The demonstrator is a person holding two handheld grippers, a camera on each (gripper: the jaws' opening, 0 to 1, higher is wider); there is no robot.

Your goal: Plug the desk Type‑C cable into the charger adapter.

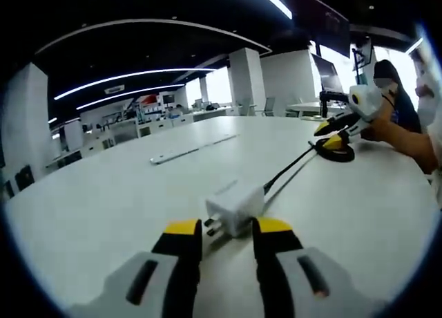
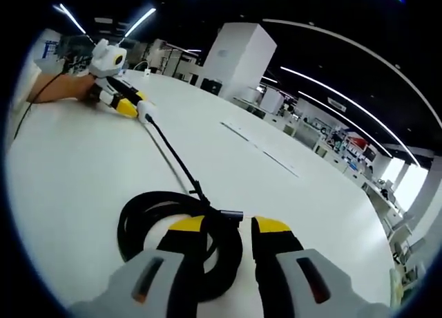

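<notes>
Now the small white cube-shaped charger adapter (image 1: 235, 206) lies on the round white table (image 1: 103, 207), its metal prongs pointing toward the left hand-held gripper (image 1: 226, 228), whose yellow-tipped jaws stand apart on either side of it, not visibly clamping. A black Type-C cable (image 1: 293, 166) runs from the adapter's far face, though whether its plug is seated I cannot tell. In the right gripper view the cable's slack lies as a black coil (image 2: 148, 225) on the table, with the right hand-held gripper (image 2: 228, 229) parted over it and a short black connector end (image 2: 231, 213) between the jaw tips, seemingly ungripped.

The adapter is probably light, hard and smooth, so it may skid when pushed; grip it across its flat sides. The cable looks soft and springy; hold it at the stiff plug, not the cord.
</notes>
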